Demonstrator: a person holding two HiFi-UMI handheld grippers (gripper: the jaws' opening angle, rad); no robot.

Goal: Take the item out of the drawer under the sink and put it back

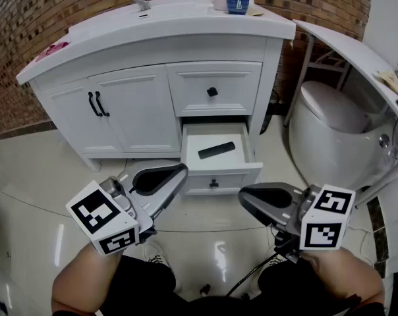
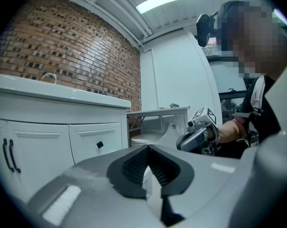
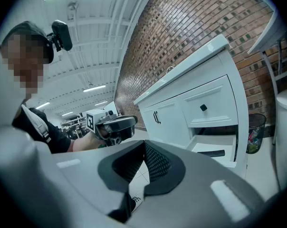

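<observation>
The left tool (image 1: 181,171) and right tool (image 1: 242,193) are both closed and empty. A slim black bar (image 1: 216,151) lies in the open lower drawer (image 1: 254,155), ahead and between them, its long axis crosswise. The left tool looks slightly nearer.

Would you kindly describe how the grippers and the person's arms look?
Both the left gripper and right gripper are grey, beak-shaped shells with black ribbed pads. Each carries a white cube with black square markers. A black cable trails below the right one. The forearms are bare; clothing is black.
</observation>
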